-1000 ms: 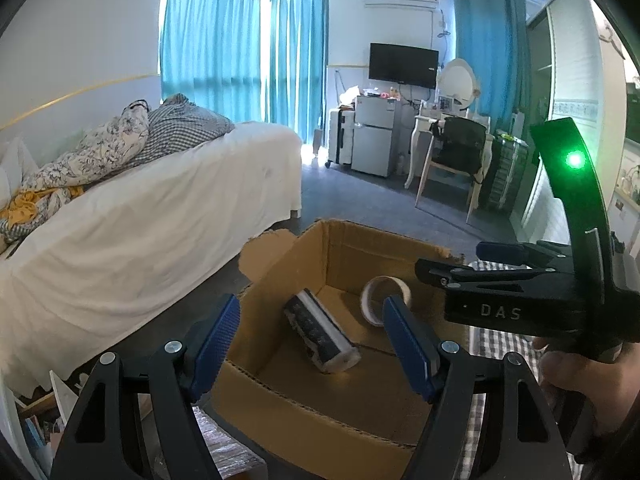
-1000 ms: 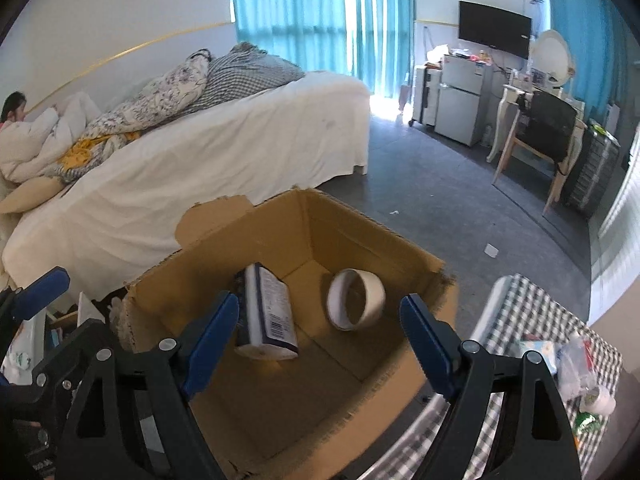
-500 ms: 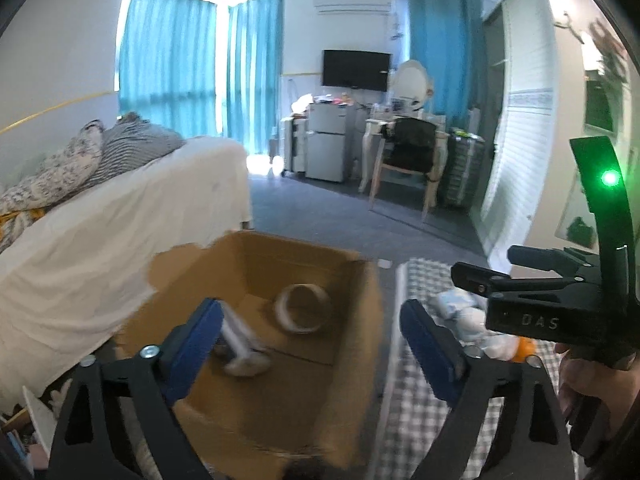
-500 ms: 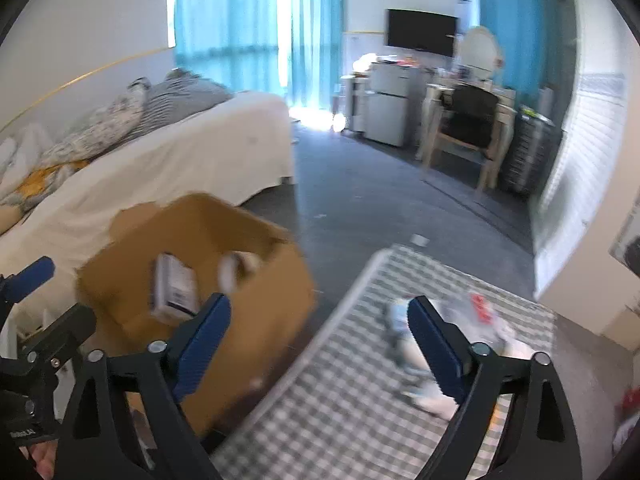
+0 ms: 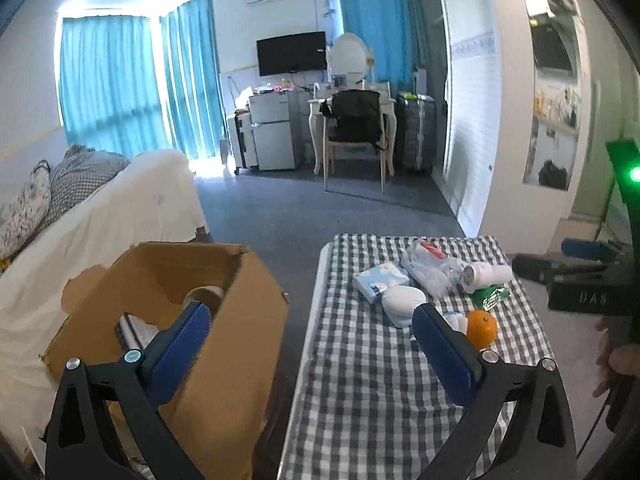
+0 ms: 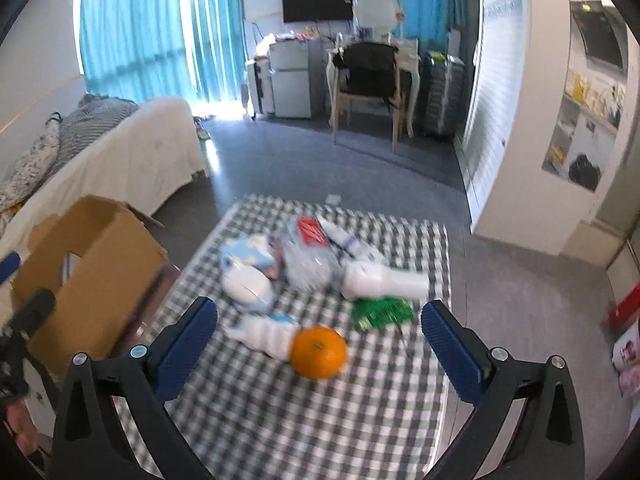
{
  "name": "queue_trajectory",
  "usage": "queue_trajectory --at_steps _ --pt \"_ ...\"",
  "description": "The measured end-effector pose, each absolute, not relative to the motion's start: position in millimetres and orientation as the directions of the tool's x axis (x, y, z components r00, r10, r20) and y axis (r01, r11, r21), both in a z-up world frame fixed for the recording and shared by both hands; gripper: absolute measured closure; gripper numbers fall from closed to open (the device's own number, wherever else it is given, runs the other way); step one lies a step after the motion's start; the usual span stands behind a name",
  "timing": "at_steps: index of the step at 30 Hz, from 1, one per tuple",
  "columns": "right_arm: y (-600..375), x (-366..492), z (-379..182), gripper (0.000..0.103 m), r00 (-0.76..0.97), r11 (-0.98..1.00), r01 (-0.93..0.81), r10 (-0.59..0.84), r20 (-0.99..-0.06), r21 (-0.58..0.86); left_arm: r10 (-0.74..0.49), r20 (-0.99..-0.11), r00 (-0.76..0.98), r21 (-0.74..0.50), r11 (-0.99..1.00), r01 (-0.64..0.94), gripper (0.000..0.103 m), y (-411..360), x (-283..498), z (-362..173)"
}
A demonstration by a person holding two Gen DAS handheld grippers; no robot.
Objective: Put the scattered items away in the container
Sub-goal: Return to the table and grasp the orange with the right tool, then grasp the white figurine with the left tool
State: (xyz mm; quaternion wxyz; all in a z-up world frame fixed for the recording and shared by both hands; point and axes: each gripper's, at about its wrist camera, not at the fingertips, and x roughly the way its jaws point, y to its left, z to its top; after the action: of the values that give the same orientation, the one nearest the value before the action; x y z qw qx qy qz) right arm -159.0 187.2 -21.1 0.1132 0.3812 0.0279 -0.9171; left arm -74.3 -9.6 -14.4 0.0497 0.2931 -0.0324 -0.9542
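Cardboard box [image 5: 224, 320] at 9 o'clock beside checked table [image 5: 360, 400], part-filled; between picks.

Orange fruit [image 6: 319, 352] nearest the right gripper [image 6: 319, 336], framed between its pads, untouched; likely next pick, calls for lowering and closing gently on a round, rolly thing. Around it at 12 o'clock: white bottle [image 6: 384, 280], green packet [image 6: 382, 312], clear plastic bag [image 6: 312, 260], tissue pack [image 5: 380, 280], white oval item [image 6: 246, 290], small white bottle [image 6: 266, 334]. Tape roll [image 5: 204, 296] already in box. Left gripper [image 5: 308, 348] straddling box edge and table. Both sets of jaws opening, near full spread, nothing held. Readable writing: "DA" and a blurred third letter on the right tool's body, seen at 3 o'clock in left view. Labels on items too blurred.
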Motion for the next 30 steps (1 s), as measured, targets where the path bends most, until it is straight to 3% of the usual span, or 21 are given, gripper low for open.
queue_trajectory --at_steps 11,15,23,26,30 --pt "198.7 -170.9 -101.9 0.003 -0.618 -0.954 0.301 -0.201 -0.760 0.007 -0.099 -0.604 -0.790 0.111 -0.993 0.040 0.000 16.6 -98.3 -51.1" --pt "196.3 -179.4 -119.5 0.031 -0.573 -0.940 0.341 -0.226 -0.788 0.021 -0.094 -0.628 -0.772 0.104 -0.994 0.037 0.000 20.8 -109.2 -63.2" --pt "186.3 -193.0 -139.3 0.032 -0.503 -0.904 0.424 -0.283 -0.816 0.052 -0.088 -0.650 -0.755 0.102 -0.994 0.028 0.000 25.0 -120.5 -75.7" --pt "186.0 -196.7 -146.1 0.045 -0.476 -0.898 0.431 -0.309 -0.823 0.088 -0.089 -0.653 -0.752 0.103 -0.994 0.027 0.000 26.8 -123.1 -77.9" --pt "187.9 -195.7 -145.7 0.045 -0.475 -0.896 0.432 -0.322 -0.819 0.101 -0.088 -0.658 -0.748 0.107 -0.994 0.023 0.000 29.2 -124.8 -79.3"
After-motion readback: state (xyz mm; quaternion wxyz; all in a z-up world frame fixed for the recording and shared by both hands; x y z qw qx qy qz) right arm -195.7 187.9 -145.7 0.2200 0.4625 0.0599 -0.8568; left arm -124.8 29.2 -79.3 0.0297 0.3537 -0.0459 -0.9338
